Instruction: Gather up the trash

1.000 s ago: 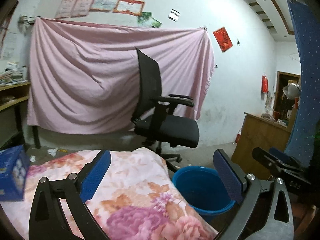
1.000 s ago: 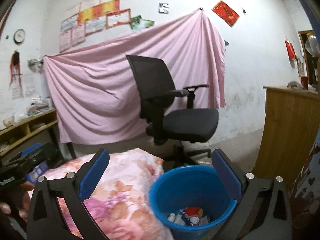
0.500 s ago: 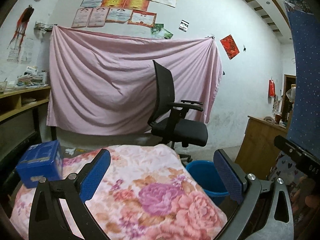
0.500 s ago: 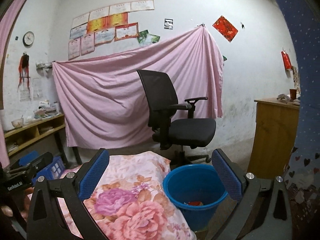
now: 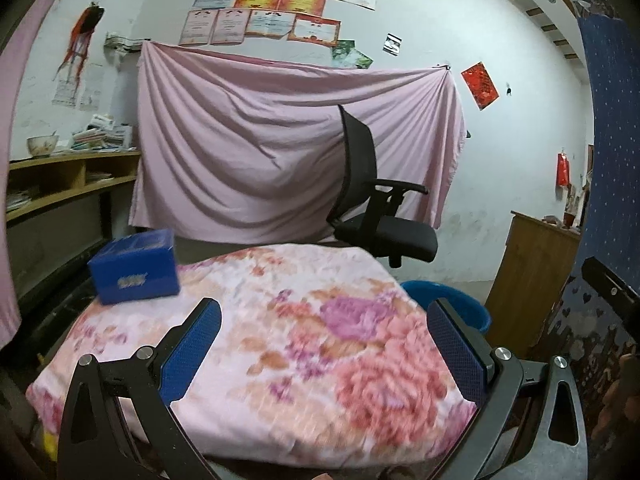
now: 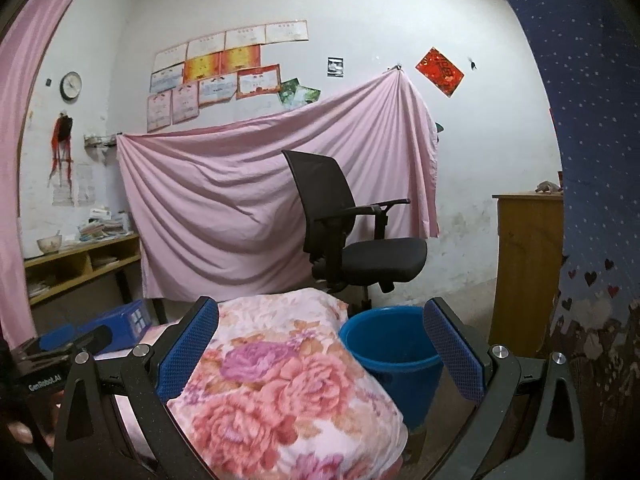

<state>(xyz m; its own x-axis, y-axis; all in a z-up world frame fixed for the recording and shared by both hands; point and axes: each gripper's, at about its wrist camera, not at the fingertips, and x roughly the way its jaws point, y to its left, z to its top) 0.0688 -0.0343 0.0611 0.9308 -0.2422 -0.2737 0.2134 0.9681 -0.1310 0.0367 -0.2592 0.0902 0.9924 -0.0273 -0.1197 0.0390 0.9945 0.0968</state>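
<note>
Bucket (image 6: 394,344) | low between right claw (image 6: 320,354) fingers | both claws wide, empty

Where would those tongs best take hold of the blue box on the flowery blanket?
Probably across its two short ends, coming down from above. The blue box lies flat on the blanket with its long printed face toward the open left tongs, and nothing stands on top of it.
</note>
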